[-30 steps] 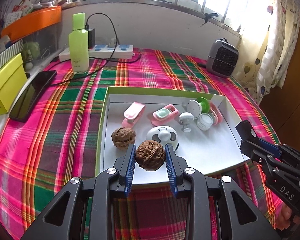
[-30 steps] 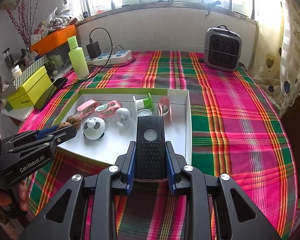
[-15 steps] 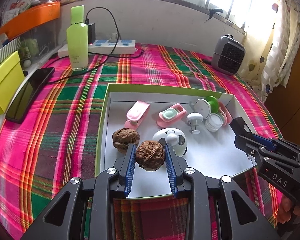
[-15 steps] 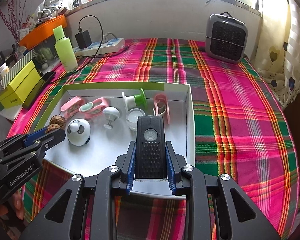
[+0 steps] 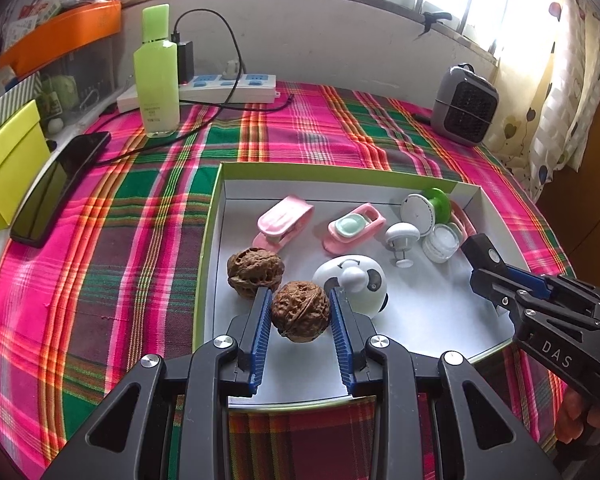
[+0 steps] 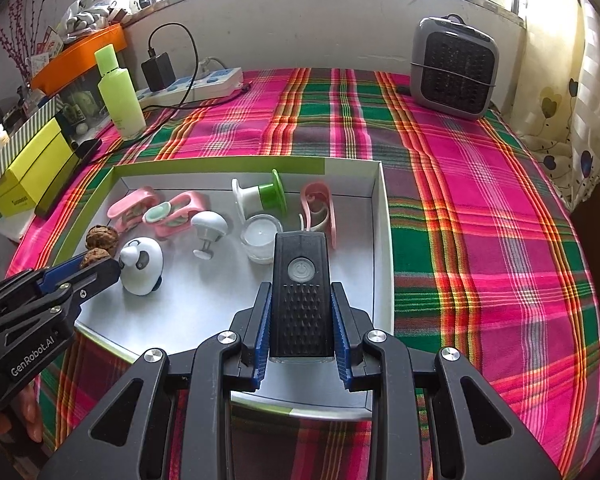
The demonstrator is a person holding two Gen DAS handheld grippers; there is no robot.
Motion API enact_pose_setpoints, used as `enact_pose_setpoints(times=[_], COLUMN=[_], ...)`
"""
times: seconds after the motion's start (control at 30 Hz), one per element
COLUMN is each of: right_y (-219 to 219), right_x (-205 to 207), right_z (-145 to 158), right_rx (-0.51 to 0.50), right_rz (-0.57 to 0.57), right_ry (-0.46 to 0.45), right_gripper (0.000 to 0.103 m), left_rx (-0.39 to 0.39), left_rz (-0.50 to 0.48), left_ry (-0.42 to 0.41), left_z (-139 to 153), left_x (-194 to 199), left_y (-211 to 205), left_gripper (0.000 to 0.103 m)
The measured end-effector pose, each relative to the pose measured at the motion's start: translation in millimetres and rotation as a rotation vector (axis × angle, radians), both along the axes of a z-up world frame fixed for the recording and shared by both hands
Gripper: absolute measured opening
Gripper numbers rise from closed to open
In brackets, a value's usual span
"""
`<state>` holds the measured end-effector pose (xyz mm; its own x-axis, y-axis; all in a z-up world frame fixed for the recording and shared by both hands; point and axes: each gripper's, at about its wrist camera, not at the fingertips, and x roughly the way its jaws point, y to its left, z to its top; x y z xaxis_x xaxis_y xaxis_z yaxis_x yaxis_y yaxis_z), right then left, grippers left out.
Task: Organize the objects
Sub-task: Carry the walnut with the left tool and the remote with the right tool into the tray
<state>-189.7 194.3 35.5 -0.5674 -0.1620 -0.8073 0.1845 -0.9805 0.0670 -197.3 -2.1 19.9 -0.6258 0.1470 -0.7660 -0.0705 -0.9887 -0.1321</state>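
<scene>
Left wrist view first: my left hand-held gripper [image 5: 300,320] is closed on a walnut [image 5: 299,312], the blue pads pressing its two flanks so the round shell cannot roll out, and I hold it low over the near left part of the white tray [image 5: 432,320], just beside a second walnut [image 5: 254,272] that lies on the tray floor. I judge that I am carrying it there to pair the two. The walnut is close to round, so it has no real long axis; its seam runs roughly from top right to lower left as I see it. A panda-faced gadget [image 5: 354,284] sits right behind the right finger, so the space is tight. The right hand-held gripper [image 5: 488,264] enters from the right over the tray. Right wrist view next: the right hand-held gripper [image 6: 300,332] is clamped on a black remote-like device [image 6: 300,296], gripped across its narrow sides near the rear end, which keeps the round power button facing up and clear. Its long axis runs straight along the fingers, front end pointing away from me toward the candle jar [image 6: 261,240], tilted down over the tray's near right area. The left hand-held gripper [image 6: 96,268] shows at the left with its walnut [image 6: 94,258] at the tips.
</scene>
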Motion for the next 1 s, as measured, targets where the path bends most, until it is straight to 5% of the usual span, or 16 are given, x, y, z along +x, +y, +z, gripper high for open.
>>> enact_pose_setpoints(times=[1.0], right_y=[-3.9], right_x=[2.3], right_z=[-2.8], right_rx=[0.0], right_rz=[0.014], right_ry=[0.004], right_gripper=[0.028], left_rx=[-0.023], left_rz=[0.006], left_ry=[-0.001], left_z=[-1.5], left_x=[-1.0], left_y=[2.4], left_gripper=[0.028])
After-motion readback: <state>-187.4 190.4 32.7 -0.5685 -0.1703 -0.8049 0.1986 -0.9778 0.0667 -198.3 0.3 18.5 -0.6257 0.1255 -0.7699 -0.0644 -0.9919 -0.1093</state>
